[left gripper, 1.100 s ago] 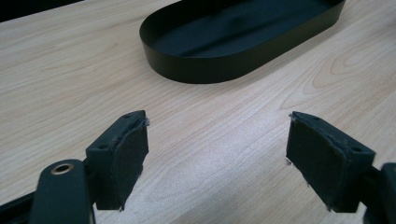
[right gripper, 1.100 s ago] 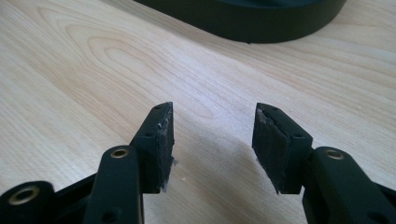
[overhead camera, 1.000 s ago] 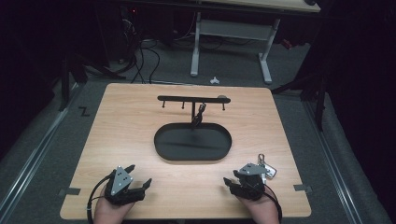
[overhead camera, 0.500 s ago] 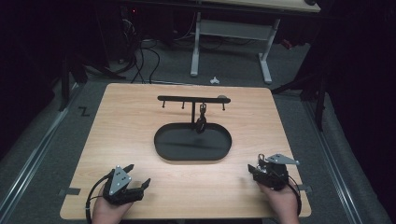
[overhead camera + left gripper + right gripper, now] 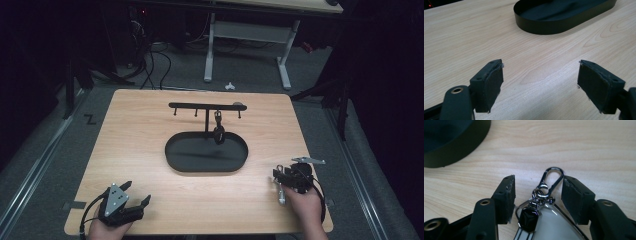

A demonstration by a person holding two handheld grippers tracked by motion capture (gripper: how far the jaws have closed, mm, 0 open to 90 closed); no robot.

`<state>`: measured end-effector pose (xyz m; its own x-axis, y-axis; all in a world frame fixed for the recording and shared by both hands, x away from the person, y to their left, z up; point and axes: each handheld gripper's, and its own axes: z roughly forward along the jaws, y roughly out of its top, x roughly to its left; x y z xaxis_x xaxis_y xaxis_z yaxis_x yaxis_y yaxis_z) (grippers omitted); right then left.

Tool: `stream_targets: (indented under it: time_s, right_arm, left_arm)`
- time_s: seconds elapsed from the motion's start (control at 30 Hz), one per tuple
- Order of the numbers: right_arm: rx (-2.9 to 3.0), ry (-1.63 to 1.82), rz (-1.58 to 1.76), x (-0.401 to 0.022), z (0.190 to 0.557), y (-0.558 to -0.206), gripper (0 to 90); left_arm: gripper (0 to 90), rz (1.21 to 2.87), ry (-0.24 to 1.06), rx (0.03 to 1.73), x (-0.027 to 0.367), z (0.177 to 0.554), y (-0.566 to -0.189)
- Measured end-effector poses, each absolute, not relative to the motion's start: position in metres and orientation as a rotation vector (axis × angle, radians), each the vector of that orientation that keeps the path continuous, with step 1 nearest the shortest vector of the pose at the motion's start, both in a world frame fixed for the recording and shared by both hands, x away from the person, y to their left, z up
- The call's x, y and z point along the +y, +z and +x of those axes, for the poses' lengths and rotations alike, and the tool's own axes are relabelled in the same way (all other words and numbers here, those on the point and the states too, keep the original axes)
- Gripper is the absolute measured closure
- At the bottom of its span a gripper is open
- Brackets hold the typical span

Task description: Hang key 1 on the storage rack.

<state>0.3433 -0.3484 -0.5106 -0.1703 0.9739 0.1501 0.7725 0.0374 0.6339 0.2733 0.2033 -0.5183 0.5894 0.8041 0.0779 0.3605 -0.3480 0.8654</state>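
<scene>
two grippers low over table (image 5: 150, 130); right gripper (image 5: 537, 192) jaws apart, astride keychain (image 5: 544, 195) lying at table's right near edge, pads not pressing; left gripper (image 5: 540, 75) jaws wide apart, nothing between; black tray (image 5: 206, 151) mid-table.

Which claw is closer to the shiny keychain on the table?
Right. The right claw has the keychain lying between its open jaws; the left claw sits far across the table, empty.

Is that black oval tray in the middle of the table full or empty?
Empty: the black oval tray shows only its bare dark floor; a keychain hangs above its rear edge.
</scene>
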Motion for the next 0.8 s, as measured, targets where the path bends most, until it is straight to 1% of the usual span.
stream_targets:
  time_s: [0.07,0.1,0.13,0.23,0.27,0.3,0.33,0.37,0.4,0.43,0.8]
  right_arm:
    - [2.016,0.863,1.788,-0.349,0.344,-0.513,51.6]
    - [2.016,0.863,1.788,-0.349,0.344,-0.513,51.6]
    - [2.023,0.866,1.784,-0.349,0.344,-0.513,57.9]
    - [2.042,0.882,1.758,-0.348,0.344,-0.512,64.7]
    - [2.051,0.879,1.751,-0.348,0.343,-0.512,70.5]
    - [2.061,0.876,1.744,-0.347,0.343,-0.512,72.7]
    - [2.061,0.876,1.744,-0.347,0.343,-0.512,72.7]
    - [2.079,0.871,1.717,-0.345,0.343,-0.512,76.0]
    - [2.079,0.871,1.717,-0.345,0.343,-0.512,76.0]
    - [2.093,0.867,1.711,-0.344,0.342,-0.510,78.8]
    - [2.161,0.857,1.593,-0.334,0.338,-0.501,80.2]
  left_arm:
    - [21.2,1.947,0.639,0.933,0.204,0.273,-0.518]
    - [21.2,1.947,0.639,0.933,0.204,0.273,-0.518]
    - [21.3,1.950,0.641,0.931,0.203,0.272,-0.519]
    - [21.3,1.952,0.643,0.929,0.203,0.272,-0.519]
    - [21.3,1.953,0.642,0.929,0.202,0.273,-0.519]
    - [21.3,1.955,0.639,0.928,0.202,0.273,-0.520]
    - [21.4,1.955,0.639,0.928,0.202,0.273,-0.520]
    - [21.3,1.957,0.637,0.927,0.201,0.273,-0.520]
    - [21.4,1.957,0.637,0.927,0.201,0.273,-0.520]
    - [21.4,1.961,0.636,0.925,0.201,0.273,-0.520]
    - [21.6,1.957,0.636,0.925,0.201,0.273,-0.520]
